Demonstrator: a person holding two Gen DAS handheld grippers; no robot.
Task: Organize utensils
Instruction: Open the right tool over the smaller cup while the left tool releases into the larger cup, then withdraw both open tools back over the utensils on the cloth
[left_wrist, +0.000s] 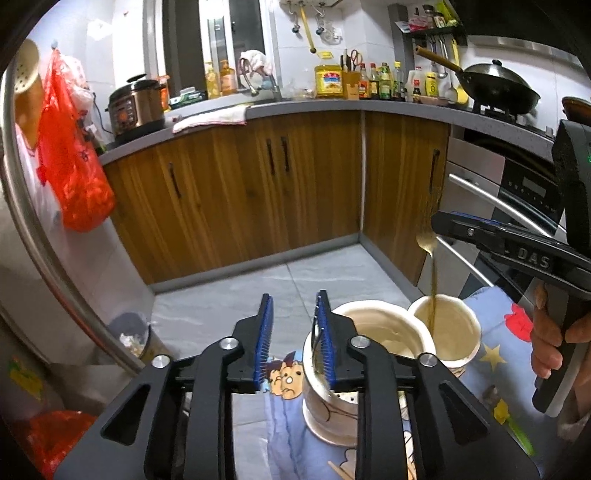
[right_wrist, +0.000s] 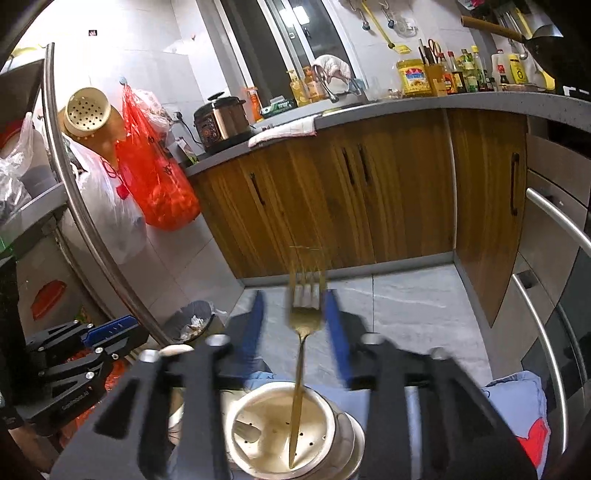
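Above a blue cartoon cloth (left_wrist: 491, 325), the right gripper (right_wrist: 295, 325) has its jaws apart, a gold fork (right_wrist: 301, 354) standing loose between them in a white holder (right_wrist: 332, 424). Beside it, the left gripper (left_wrist: 293, 332) is parted over a second holder (left_wrist: 325, 413), gripping nothing.

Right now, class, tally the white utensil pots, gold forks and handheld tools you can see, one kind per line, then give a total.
White utensil pots: 2 (near pot, far pot)
Gold forks: 1 (gold fork)
Handheld tools: 2 (left tool, right tool)
Total: 5
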